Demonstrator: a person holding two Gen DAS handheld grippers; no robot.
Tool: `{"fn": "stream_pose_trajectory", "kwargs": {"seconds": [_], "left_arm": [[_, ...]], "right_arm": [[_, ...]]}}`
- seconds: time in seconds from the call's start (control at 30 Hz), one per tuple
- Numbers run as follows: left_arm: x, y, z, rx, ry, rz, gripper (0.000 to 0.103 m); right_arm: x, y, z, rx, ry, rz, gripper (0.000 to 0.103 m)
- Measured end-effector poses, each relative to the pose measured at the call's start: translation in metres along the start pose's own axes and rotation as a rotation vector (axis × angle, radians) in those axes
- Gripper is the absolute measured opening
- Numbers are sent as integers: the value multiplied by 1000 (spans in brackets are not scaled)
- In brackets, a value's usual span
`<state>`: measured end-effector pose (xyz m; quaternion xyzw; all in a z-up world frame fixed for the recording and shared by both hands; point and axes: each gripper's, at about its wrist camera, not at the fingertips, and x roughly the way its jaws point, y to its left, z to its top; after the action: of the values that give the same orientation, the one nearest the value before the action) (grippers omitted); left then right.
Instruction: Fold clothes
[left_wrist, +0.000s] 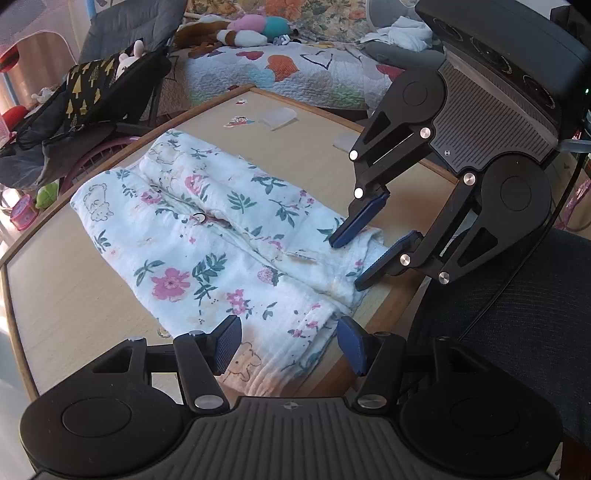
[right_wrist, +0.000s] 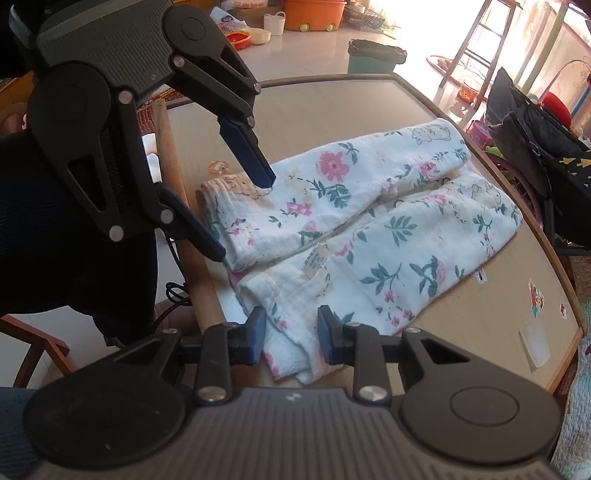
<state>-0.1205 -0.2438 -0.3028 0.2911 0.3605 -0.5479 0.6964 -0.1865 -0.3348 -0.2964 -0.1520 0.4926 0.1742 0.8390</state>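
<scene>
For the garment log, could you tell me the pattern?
White garment, pink flowers, green leaves, bear outlines; clearest from the left wrist.

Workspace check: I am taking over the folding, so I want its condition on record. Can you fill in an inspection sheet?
Surface: pale table with a wooden rim, mostly bare.
Job's things: one floral garment lying flat, sides folded inward, label showing.
Clutter: stickers and translucent pieces at the far end.
Grippers: left claw and right claw each straddle a near corner of the garment, with cloth between the fingers. I cannot tell whether they pinch it.
Cables: a black cable hangs beside the table edge.
Surroundings: quilted bed with soft toys, tree-print bag, lined bin, orange tub.
</scene>
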Motion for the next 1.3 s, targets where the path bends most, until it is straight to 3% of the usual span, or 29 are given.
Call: {"fn": "stream_pose_trajectory", "kwargs": {"seconds": [0.27, 0.43, 0.6, 0.67, 0.83, 1.1, 1.3], "left_arm": [[-2, 1, 0, -13, -15, -12, 59], [-1, 2, -1, -13, -14, -11, 59], [-2, 4, -2, -20, -18, -15, 59], [-2, 4, -3, -21, -17, -16, 59], [-4, 6, -4, -38, -30, -41, 59], [-6, 4, -4, -5, -31, -61, 59], [-8, 0, -3, 44, -32, -70, 59]], "right_arm": [[-5, 3, 6, -46, 4, 23, 30], [3, 11, 5, -118, 57, 15, 30], [4, 8, 6, -95, 53, 25, 29], [4, 8, 7, -90, 53, 29, 24], [5, 3, 8, -33, 63, 15, 11], [-4, -19, 9, 133, 69, 111, 9], [-13, -35, 13, 235, 36, 127, 8]]}}
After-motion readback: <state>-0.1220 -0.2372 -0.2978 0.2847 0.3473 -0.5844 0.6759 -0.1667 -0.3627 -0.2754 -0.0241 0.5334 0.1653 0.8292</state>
